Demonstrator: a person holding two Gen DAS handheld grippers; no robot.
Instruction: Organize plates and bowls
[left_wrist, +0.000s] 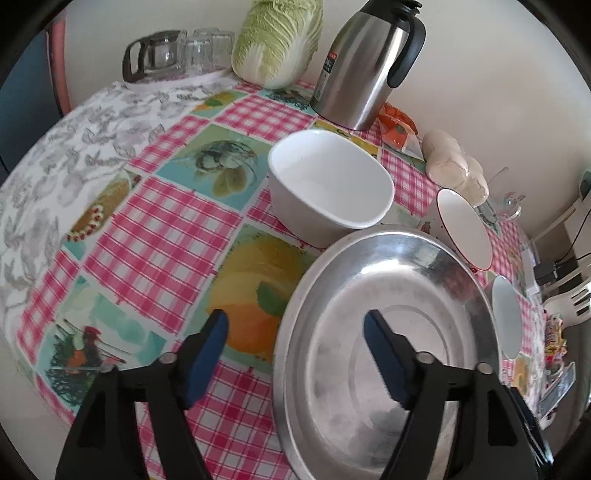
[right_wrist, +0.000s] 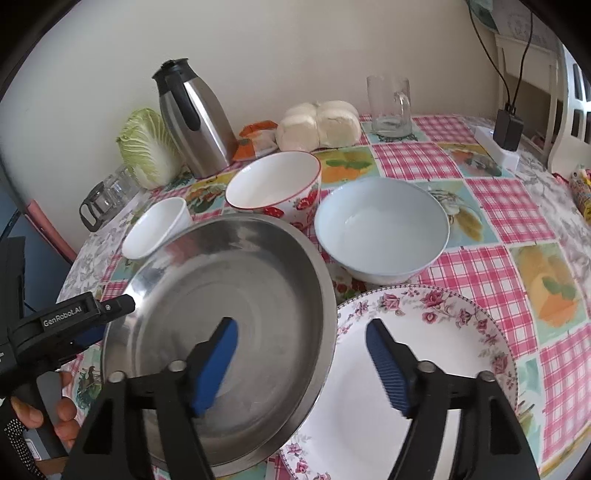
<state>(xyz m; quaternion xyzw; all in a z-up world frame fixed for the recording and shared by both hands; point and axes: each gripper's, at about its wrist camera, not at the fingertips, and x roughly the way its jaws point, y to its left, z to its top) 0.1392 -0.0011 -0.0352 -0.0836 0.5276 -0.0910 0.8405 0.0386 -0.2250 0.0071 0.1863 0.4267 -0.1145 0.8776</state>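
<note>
Both tools, left (left_wrist: 295, 325) and right (right_wrist: 301, 332), open, gripping nothing; round steel pan (right_wrist: 221, 295) overlapping floral-rimmed white plate (right_wrist: 424, 332), liable to slide or clatter if nudged.

Table laid with a checked, fruit-patterned tablecloth (right_wrist: 491, 206), with the steel pan (right_wrist: 229, 314) as landmark.

The pan's right edge rests on the floral plate (right_wrist: 436, 314). Behind the pan stand a small white bowl (right_wrist: 157, 229), a strawberry-print bowl (right_wrist: 273, 184) and a pale blue bowl (right_wrist: 382, 227). Farther behind, along the wall: glass carafe (right_wrist: 98, 203), cabbage (right_wrist: 147, 147), steel jug (right_wrist: 194, 118), orange packet (right_wrist: 255, 142), buns (right_wrist: 317, 125), glass mug (right_wrist: 389, 105).
</note>
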